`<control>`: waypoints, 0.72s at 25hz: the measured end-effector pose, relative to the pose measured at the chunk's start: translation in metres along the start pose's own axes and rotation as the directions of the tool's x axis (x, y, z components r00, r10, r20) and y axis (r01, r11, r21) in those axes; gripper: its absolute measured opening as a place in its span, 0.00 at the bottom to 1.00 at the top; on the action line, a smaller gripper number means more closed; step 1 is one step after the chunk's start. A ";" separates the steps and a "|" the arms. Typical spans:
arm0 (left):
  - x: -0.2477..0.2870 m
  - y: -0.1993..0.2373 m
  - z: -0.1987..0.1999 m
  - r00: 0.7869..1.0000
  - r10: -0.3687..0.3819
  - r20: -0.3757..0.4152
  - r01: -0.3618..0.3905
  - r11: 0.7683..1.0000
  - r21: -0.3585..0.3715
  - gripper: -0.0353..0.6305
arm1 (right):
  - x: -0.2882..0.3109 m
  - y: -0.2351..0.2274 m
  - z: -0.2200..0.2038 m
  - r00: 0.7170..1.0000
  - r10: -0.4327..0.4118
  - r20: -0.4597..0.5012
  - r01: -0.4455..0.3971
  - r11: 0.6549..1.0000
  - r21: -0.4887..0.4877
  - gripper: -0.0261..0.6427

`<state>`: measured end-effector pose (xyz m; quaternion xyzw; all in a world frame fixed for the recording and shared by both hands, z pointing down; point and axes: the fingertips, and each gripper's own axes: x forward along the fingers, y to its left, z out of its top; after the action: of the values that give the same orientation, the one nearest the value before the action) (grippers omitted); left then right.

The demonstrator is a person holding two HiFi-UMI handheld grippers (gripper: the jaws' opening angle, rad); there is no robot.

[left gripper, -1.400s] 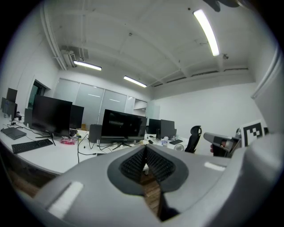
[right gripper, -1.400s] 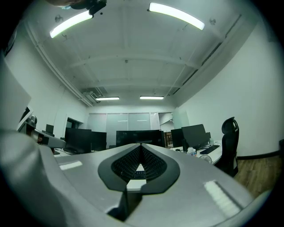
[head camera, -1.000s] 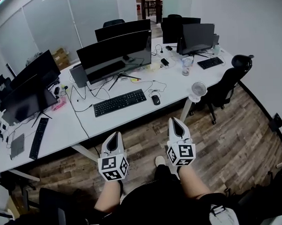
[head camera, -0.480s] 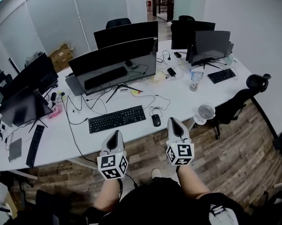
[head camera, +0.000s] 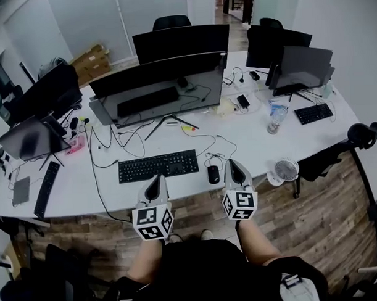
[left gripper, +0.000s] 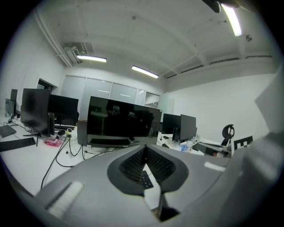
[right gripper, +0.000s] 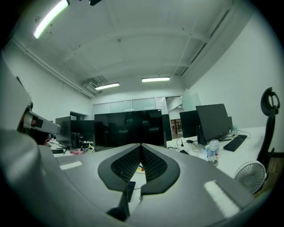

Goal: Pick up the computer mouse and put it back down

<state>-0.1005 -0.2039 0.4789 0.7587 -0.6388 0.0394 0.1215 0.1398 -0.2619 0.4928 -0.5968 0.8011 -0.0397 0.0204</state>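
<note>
1. The white desk (head camera: 250, 144) carries the keyboard (head camera: 158, 166) near its front edge, with loose black cables trailing over the top behind the keyboard.
2. The wide dark monitor (head camera: 158, 86) stands behind the keyboard on a splayed stand, its screen off.
3. The keyboard itself is black and lies flat, its long side roughly along the desk's front edge.
4. The left gripper (head camera: 157, 179) is held just in front of the keyboard's near edge, about at its middle, and points toward it. Its jaws are closed, tips meeting, and grip nothing; its own view shows only a bit of the keyboard through the slot below the tips.
5. The right gripper (head camera: 233, 164) is past the keyboard's right end, pointing the same way. Its jaws are likewise pressed together and empty.
6. A small white fan (head camera: 285, 170) stands well to the right of the keyboard, at the desk's front edge.
7. A clear bottle (head camera: 274, 120) stands behind and to the right of the keyboard, farther back than the fan.
8. The black mouse (head camera: 213, 173) lies on the desk just beside the keyboard's right end, between it and the right gripper, with neither gripper touching it.
</note>
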 end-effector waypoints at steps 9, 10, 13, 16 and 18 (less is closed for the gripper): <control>0.039 0.028 0.000 1.000 -0.001 -0.021 0.001 1.000 0.017 0.14 | 0.059 -0.004 -0.042 0.996 -0.047 -0.079 0.048 0.999 0.016 0.22; 0.042 0.031 0.002 1.000 -0.004 -0.019 0.004 1.000 0.022 0.14 | 0.064 -0.004 -0.047 0.994 -0.051 -0.092 0.052 0.999 0.014 0.24; 0.052 0.041 0.007 1.000 -0.003 -0.015 0.004 1.000 0.028 0.14 | 0.078 -0.002 -0.064 0.989 -0.057 -0.134 0.058 0.998 0.001 0.32; 0.059 0.050 0.009 1.000 -0.001 -0.017 0.002 1.000 0.019 0.14 | 0.091 0.002 -0.083 0.982 -0.053 -0.180 0.051 0.999 -0.018 0.38; 0.063 0.054 0.009 1.000 -0.002 -0.018 0.002 1.000 0.018 0.14 | 0.099 0.003 -0.096 0.977 -0.054 -0.208 0.050 0.998 -0.027 0.41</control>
<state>-0.1434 -0.2744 0.4910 0.7600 -0.6366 0.0518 0.1202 0.1007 -0.3516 0.5893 -0.6103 0.7833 -0.0940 -0.0712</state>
